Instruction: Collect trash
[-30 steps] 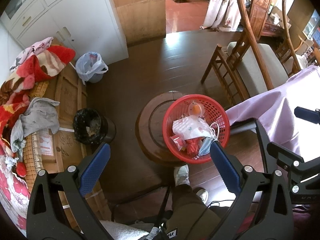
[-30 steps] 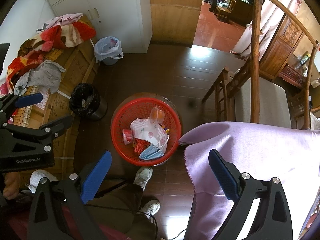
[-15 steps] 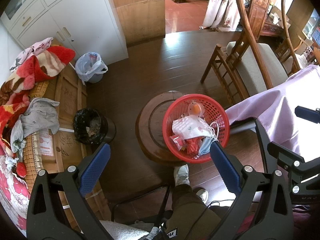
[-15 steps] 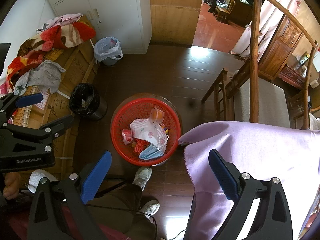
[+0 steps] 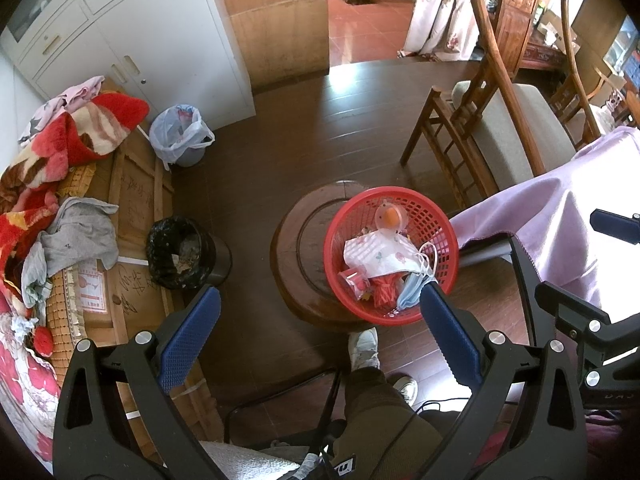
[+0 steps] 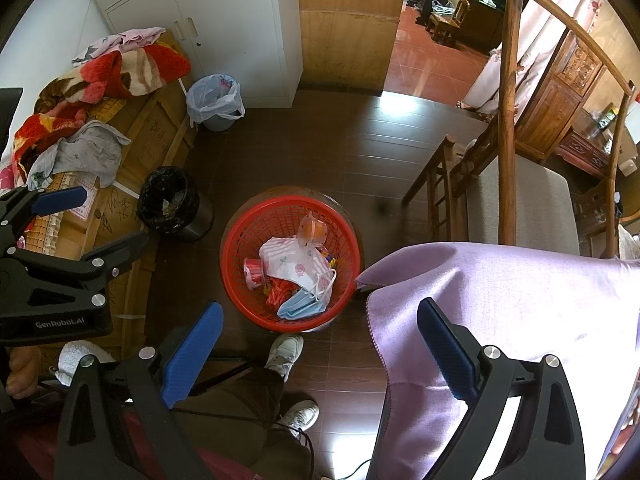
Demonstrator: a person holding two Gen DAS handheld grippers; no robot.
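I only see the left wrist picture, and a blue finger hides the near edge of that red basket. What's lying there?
Observer: A light blue face mask, fully visible against the near wall of the red basket.
Operator: And the other tool, off to my right?
Observer: The right gripper has its fingers wide apart with nothing between them.
Operator: What's beneath it?
Observer: Its right finger is over the purple cloth.
Operator: Who holds my tool?
Observer: Part of a hand shows below the left gripper.
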